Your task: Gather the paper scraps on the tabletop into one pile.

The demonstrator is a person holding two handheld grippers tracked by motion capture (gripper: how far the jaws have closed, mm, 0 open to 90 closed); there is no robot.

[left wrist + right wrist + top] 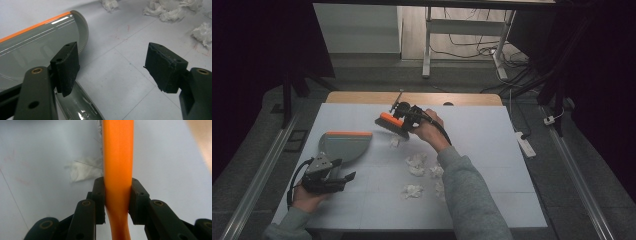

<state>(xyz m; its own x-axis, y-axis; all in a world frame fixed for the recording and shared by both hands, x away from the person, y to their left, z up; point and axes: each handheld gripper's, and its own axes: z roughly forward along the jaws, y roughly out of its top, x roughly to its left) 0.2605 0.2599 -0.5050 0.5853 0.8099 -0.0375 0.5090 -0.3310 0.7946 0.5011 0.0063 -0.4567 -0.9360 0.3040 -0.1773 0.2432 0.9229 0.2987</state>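
At the left of the high view, the left gripper (346, 177) sits low near the person's edge of the white table (492, 130), held in the left hand (307, 197). Its own view shows the jaws spread wide with nothing between them; one pad hangs over the handle end of the dustpan (35, 47), and whether it touches it cannot be told.

The dustpan (343, 144) lies flat on the table just beyond that gripper. It is grey with an orange strip along its far edge, and its rounded side faces the middle of the table.

Further right and farther back, the right gripper (404, 116) is lifted above the table in the right hand (428, 131), the grey sleeve (467, 190) reaching across from the bottom of the high view. Its jaws pinch the orange handle of the brush (117, 165) from both sides, as the right gripper view shows. The brush head (391, 125), orange on top with dark bristles below, points left toward the dustpan and hangs just above a small paper scrap (394, 142).

To the right of the dustpan and nearer the person, several crumpled paper wads (417, 165) lie scattered on the table, well apart from the pan's mouth. In the left gripper view these wads (172, 10) sit beyond the open jaws.
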